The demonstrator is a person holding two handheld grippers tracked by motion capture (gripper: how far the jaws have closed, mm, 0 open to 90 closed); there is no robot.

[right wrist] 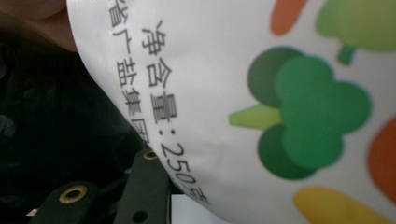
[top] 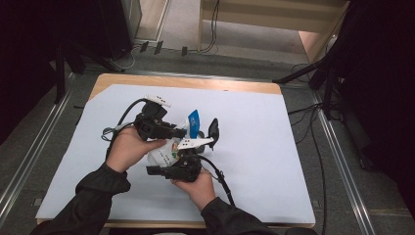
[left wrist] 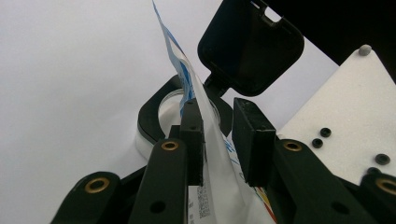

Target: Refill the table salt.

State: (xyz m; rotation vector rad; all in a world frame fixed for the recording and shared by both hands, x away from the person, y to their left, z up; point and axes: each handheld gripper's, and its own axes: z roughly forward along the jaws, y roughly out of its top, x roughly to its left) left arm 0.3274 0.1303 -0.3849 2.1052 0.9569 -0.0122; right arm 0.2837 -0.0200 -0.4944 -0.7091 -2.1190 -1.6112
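A white pouch (top: 168, 151) printed with vegetables (right wrist: 308, 112) and topped in blue is held tilted above the table. My left gripper (top: 180, 132) is shut on its upper part; in the left gripper view the pads (left wrist: 192, 140) press the pouch (left wrist: 219, 154) from both sides. Just beyond stands a white container with a black rim (left wrist: 152, 114), its black flip lid (left wrist: 250, 46) (top: 213, 130) standing open. My right gripper (top: 155, 170) is at the pouch's lower end. One finger (right wrist: 144, 182) lies against the pouch; the other is hidden behind it.
A pale sheet (top: 264, 147) covers the wooden table (top: 186, 81). The right gripper's white plate (left wrist: 341, 107) sits close to the left jaws. Cables (top: 313, 142) and stand legs lie on the floor around the table.
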